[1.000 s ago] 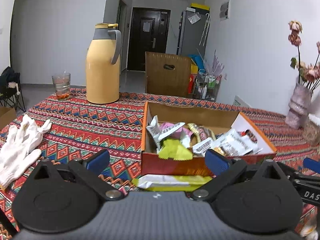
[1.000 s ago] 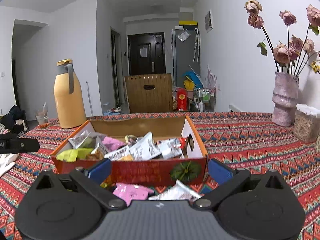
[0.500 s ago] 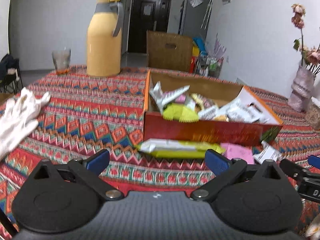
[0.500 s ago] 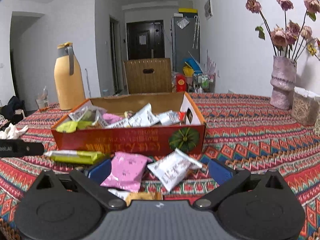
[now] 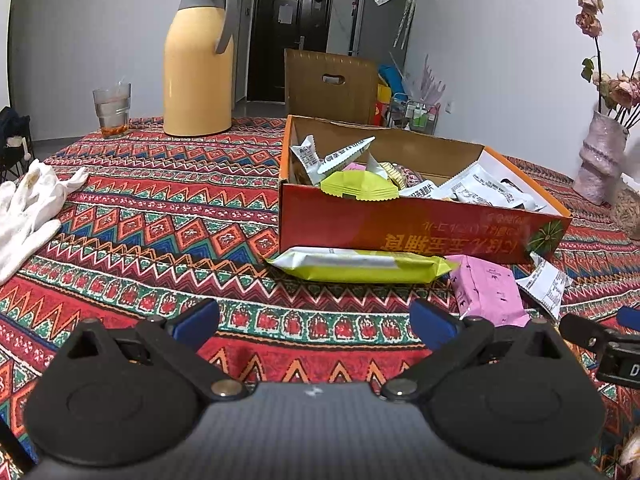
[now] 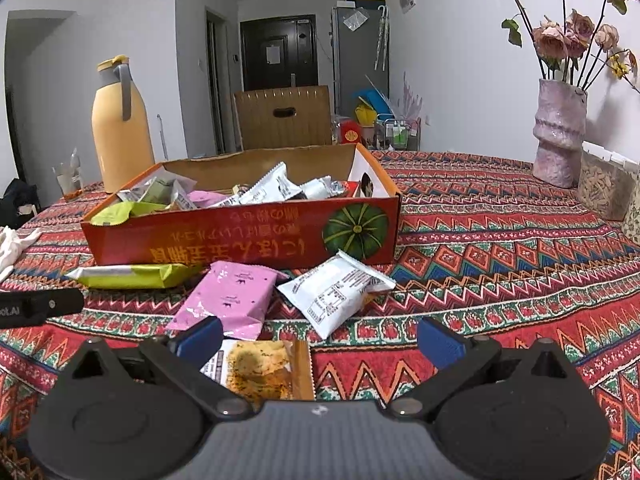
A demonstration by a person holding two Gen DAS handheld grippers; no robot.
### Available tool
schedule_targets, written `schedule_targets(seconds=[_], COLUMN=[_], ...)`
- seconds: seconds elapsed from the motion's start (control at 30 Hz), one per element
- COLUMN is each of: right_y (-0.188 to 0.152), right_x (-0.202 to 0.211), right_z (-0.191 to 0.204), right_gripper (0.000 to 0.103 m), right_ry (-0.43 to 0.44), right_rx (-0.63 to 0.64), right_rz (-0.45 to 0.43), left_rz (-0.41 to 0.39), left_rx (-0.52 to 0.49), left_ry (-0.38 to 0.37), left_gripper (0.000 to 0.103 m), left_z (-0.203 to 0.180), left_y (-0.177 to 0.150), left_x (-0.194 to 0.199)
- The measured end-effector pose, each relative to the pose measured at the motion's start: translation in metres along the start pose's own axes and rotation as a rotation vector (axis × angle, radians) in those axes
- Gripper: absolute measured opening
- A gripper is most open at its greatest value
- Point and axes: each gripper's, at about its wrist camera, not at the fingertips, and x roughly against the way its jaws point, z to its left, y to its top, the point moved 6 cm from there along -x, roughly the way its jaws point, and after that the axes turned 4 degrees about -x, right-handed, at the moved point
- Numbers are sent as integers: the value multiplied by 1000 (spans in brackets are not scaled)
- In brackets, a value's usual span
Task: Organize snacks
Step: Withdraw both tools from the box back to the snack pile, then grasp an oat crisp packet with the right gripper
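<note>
box (image 6: 240, 236): 1 | loose packets (image 6: 236, 300): 4 | claws (image 6: 318, 336): 2, both spread

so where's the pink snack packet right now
In the right wrist view the pink packet lies on the tablecloth just in front of the red box, between the yellow-green packet and the white packet.

- Showed upside-down yellow East Asian characters, not legible, on the red cardboard snack box (image 6: 240, 240).
- Bore tiny unreadable print on the white foil snack packet (image 6: 334, 294).
</note>
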Motion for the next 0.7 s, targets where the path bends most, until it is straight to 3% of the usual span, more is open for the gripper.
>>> schedule_targets(seconds=[0.5,0.7], right_y=[-7,-8], right_x=[1,-4], right_z=[5,22], right_gripper=[103,103], right_ry=[-12,26], right_rx=[16,60], right_rz=[23,51], left_rz=[0,4], left_rx=[30,35], left_ry=[-22,-27], left_gripper=[103,103], left_z=[3,4], left_y=[0,-1], left_x=[1,1])
